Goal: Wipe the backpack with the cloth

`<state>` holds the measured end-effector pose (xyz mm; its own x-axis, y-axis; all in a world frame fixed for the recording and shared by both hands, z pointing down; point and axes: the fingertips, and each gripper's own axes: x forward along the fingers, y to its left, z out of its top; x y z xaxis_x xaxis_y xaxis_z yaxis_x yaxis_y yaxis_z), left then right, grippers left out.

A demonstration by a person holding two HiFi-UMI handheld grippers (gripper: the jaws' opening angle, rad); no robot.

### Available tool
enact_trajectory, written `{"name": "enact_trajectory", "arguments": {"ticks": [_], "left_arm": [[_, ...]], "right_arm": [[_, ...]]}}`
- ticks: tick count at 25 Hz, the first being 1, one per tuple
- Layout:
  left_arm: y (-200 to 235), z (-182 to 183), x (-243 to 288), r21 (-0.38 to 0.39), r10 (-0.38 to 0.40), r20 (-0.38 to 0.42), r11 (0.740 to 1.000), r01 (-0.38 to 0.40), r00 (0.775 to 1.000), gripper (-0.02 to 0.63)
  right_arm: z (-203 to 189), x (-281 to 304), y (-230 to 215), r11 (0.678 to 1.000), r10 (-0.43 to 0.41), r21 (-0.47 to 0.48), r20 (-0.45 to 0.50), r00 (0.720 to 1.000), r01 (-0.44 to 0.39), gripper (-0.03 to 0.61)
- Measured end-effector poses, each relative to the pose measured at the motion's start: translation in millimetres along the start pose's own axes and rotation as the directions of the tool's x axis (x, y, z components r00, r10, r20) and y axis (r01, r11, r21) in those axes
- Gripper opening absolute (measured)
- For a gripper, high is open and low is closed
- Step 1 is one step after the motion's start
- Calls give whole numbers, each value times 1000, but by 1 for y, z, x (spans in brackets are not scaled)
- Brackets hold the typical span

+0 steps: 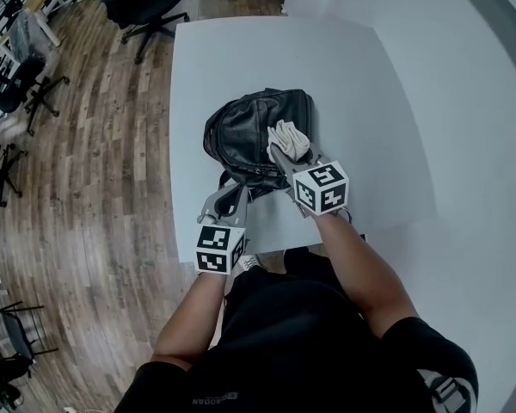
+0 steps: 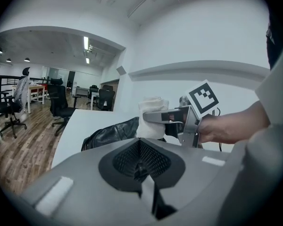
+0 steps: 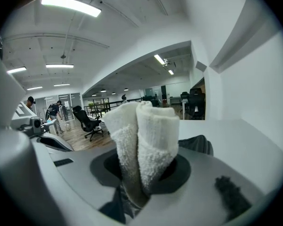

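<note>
The black backpack point(image 1: 245, 132) lay on its side on the white table point(image 1: 344, 84), towards the near left part of the top, with its straps trailing to the table's near edge. From where I stood, the right gripper point(image 1: 281, 155) was over the bag's right half, its claw pinching a rolled white cloth point(image 1: 289, 138). In the right gripper view the roll stood up out of the closed claw in two thick folds. The cloth was down on the bag's upper right side, touching the leather or just above it; I could not tell which.

The left gripper point(image 1: 230, 189) was at the bag's near edge, beside the straps, lower and closer to the person than the right one. Its claw was pressed together in the left gripper view, the two mesh pads meeting in a seam. Whether a bit of strap was caught there I couldn't make out.

The person stood at the near edge of the table in a dark top, forearms bare. To the left ran a wood floor point(image 1: 95, 144) with black office chairs point(image 1: 150, 7) further back.
</note>
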<state>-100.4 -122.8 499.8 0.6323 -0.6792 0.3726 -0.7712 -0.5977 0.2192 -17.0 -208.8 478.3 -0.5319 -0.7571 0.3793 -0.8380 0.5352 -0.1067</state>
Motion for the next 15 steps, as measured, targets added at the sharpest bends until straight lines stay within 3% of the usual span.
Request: {"name": "enact_trajectory", "arguments": {"ticks": [15], "left_arm": [[-11,19,11,33,-28,7,999,27,1000,5]], "right_arm": [[12,-55,-50,991,-131,47,60,990,129,107]]}}
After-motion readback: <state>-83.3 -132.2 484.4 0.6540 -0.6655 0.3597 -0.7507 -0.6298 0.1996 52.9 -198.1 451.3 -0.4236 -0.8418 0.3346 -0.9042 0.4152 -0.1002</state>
